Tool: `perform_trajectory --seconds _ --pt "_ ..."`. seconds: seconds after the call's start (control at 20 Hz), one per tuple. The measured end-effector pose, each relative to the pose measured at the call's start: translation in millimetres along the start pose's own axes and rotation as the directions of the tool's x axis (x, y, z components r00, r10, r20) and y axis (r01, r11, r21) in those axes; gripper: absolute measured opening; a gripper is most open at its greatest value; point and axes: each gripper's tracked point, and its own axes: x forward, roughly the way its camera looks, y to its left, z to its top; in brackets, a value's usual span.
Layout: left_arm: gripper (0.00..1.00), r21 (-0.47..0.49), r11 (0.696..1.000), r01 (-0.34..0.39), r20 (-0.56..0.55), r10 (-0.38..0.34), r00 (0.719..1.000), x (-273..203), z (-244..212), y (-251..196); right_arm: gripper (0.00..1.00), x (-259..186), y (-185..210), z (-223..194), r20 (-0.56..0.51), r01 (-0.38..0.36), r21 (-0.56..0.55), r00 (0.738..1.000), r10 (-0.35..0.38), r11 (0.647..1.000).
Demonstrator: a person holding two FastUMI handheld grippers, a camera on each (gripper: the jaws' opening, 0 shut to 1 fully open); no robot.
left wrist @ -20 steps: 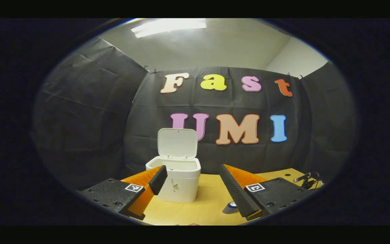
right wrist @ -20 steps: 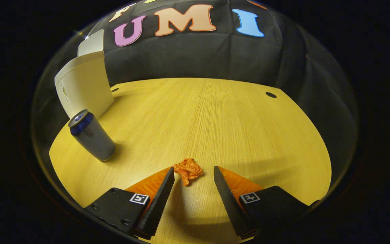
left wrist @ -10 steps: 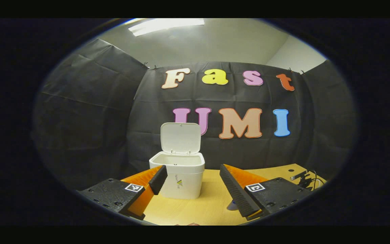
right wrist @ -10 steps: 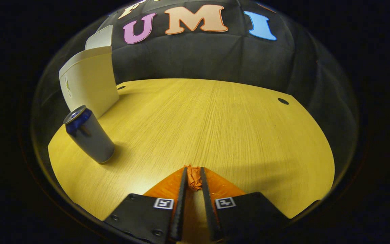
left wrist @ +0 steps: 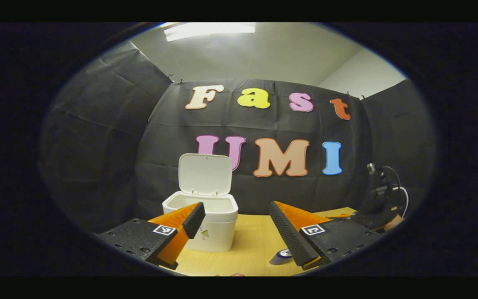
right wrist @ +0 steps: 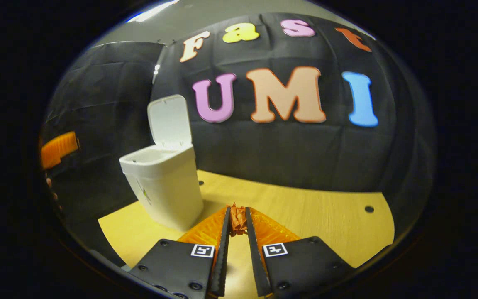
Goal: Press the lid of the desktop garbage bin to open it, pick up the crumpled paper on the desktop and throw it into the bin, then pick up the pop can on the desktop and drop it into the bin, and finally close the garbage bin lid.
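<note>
- Bin (right wrist: pixel 162 187) sits on the left side of the table (right wrist: pixel 326 216) in the right gripper view, lid (right wrist: pixel 169 120) flipped up and standing nearly upright. If it's only resting open, a bump from a hand coming over could knock it down before anything goes in.
- Left gripper (left wrist: pixel 235 224) hangs near the bin with its jaws spread wide and nothing between them. It's close to the bin's rim, so it could get in the way of the drop.
- Can (left wrist: pixel 282 254) is just a sliver on the table in the left gripper view, peeking out beside the left gripper's finger.
- Right gripper (right wrist: pixel 235 224) has its jaws pinched narrow on the crumpled paper (right wrist: pixel 237 218), only a small tuft gripped at the tips. It could slip out on the way over, or catch on the pads when the jaws let go.
- Compared with half a second ago, the paper's been lifted off the table and the right gripper has tilted up toward the bin's opening.
</note>
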Motion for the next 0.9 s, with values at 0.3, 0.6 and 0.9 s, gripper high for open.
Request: perform_trajectory --seconds 0.3,0.6,0.9 --pt "0.93 -0.038 0.999 0.005 -0.041 -0.007 0.999 6.5 -22.6 34.3 0.28 47.4 113.1 110.6 0.146 -0.140 -0.091 0.977 0.152 0.986" --pt "0.93 -0.031 0.999 -0.015 -0.082 0.013 0.997 -0.6 -39.0 69.6 0.29 154.3 202.7 93.1 0.028 -0.237 -0.076 0.970 0.240 0.969" --pt "0.94 -0.055 0.998 -0.044 -0.115 0.038 0.993 -6.7 -46.1 86.3 0.29 196.3 224.8 58.9 -0.084 -0.220 -0.052 0.973 0.215 0.974"
